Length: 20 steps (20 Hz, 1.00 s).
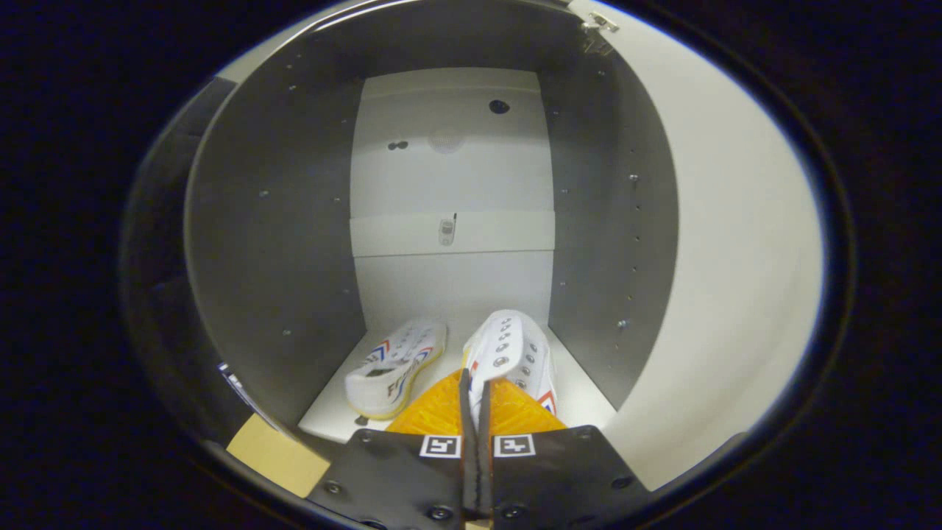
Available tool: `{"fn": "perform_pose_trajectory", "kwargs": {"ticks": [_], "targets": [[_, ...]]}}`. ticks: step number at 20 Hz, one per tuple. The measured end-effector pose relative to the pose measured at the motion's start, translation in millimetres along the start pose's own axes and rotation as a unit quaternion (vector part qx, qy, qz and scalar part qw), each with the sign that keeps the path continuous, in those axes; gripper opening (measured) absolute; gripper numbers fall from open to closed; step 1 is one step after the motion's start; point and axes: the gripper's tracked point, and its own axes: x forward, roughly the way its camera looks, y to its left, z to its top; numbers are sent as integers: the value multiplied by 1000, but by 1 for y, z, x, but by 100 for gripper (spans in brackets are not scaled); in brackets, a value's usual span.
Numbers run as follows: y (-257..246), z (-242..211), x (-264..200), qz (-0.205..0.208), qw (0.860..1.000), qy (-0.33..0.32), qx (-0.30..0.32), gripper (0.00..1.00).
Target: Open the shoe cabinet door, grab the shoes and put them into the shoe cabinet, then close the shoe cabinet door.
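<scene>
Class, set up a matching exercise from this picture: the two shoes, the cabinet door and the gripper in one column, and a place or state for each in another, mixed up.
Things:
1. left shoe
2. right shoe
3. cabinet door
4. gripper

Places or states:
A. swung open
B. pinched between the fingers
C. fingers nearly together
D. lying tipped on the cabinet floor, free of the fingers

Pairs: 1-D, 2-B, 3-A, 4-C

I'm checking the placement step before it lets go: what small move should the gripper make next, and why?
Probably lower the second shoe onto the cabinet floor and then open the fingers. The gripper is shut on its edge, holding it inside the open cabinet beside the first shoe, which already lies on its side on the floor. Whether its sole touches down yet is hard to tell.
</scene>
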Motion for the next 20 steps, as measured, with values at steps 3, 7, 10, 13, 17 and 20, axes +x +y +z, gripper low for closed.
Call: {"fn": "perform_pose_trajectory", "kwargs": {"ticks": [3,7,10,13,17,20], "targets": [[-10,1,51,4,1000,16,4,2],[-10,-17,96,10,999,46,-7,2],[-4,-31,111,26,997,70,-14,2],[-1,-38,114,31,996,79,-29,2],[5,-51,115,38,994,98,-39,3],[5,-54,114,40,993,109,-27,3]]}}
